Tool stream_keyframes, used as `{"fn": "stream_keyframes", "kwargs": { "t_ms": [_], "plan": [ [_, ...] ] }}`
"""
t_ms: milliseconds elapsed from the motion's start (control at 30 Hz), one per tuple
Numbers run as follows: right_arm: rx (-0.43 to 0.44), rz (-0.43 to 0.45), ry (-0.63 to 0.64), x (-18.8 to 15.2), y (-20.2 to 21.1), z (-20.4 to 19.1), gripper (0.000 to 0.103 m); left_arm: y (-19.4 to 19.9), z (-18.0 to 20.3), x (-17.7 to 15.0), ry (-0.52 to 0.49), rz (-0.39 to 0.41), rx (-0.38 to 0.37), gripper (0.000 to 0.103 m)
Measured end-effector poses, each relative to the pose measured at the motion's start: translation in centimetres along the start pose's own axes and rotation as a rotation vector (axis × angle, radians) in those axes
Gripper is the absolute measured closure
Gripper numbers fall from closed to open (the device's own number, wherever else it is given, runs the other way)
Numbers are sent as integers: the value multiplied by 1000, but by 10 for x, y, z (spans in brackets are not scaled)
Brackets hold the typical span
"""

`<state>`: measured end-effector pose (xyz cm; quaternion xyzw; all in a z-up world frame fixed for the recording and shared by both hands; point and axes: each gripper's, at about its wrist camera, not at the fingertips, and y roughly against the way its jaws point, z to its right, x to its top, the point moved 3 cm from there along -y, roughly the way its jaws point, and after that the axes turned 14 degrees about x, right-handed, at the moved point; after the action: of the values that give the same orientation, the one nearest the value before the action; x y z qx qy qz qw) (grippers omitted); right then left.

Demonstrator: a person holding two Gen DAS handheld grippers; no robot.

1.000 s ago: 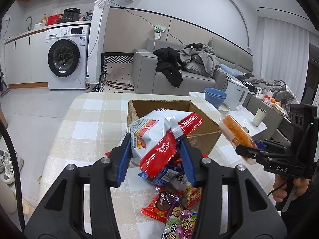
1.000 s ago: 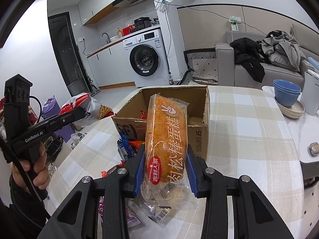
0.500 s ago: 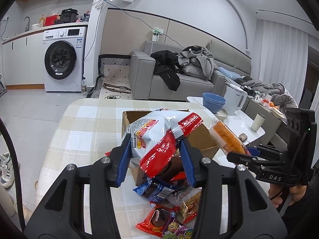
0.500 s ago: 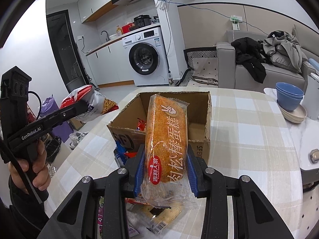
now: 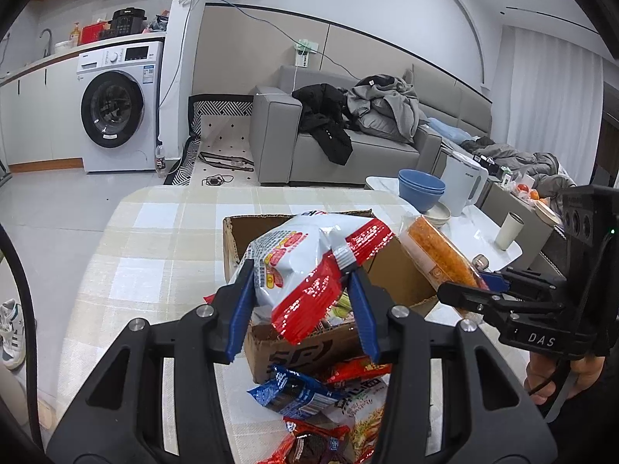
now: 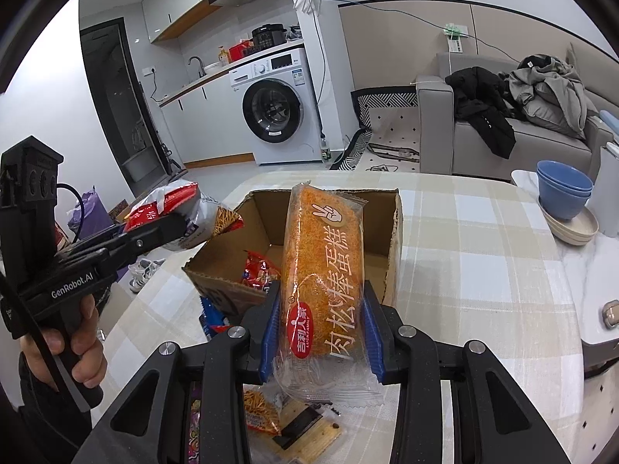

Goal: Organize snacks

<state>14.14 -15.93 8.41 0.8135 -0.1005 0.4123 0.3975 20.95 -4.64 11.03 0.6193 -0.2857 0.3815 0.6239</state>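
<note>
Checked tablecloth (image 5: 147, 239), loose packets (image 5: 294, 392) (before box (image 5: 232, 239))

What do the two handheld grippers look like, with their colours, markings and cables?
Both are black plastic with blue ribbed pads and silver bolts on the linkages. The left gripper bears white "GenRobot.AI" lettering, and a black cable runs beside its pistol handle. The right gripper reads "DAS", shows a small green light, and a cable hangs below.

You have a red-and-white crinkled snack bag (image 5: 305, 270) clamped above the open cardboard box (image 6: 390, 239), and an orange meat-floss cake roll (image 6: 323, 270) in clear wrap held upright over it. A red packet (image 6: 257, 270) lies inside; more packets (image 5: 294, 392) lie heaped against its near wall.
</note>
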Motion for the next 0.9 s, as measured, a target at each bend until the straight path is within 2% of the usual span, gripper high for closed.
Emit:
{"fn": "stream_keyframes", "kwargs": {
  "t_ms": [233,533,733,800,867,900],
  "plan": [
    [-1,-25,-6,8,-15,12,66,-39,12,3,-35,-28,19,60],
    [1,-40,-10,18,-31,23,66,-72,31,10,-79,-26,46,60],
    [-8,-40,1,27,-39,28,66,-90,33,18,-69,-42,26,59],
    [-3,-34,-2,28,-39,30,64,-94,34,18,-73,-44,26,59],
    [-10,-18,-4,29,-37,31,54,-96,36,18,-79,-44,26,56],
    [-9,-10,-4,29,-35,31,53,-97,37,17,-80,-47,23,54]
  ]
}}
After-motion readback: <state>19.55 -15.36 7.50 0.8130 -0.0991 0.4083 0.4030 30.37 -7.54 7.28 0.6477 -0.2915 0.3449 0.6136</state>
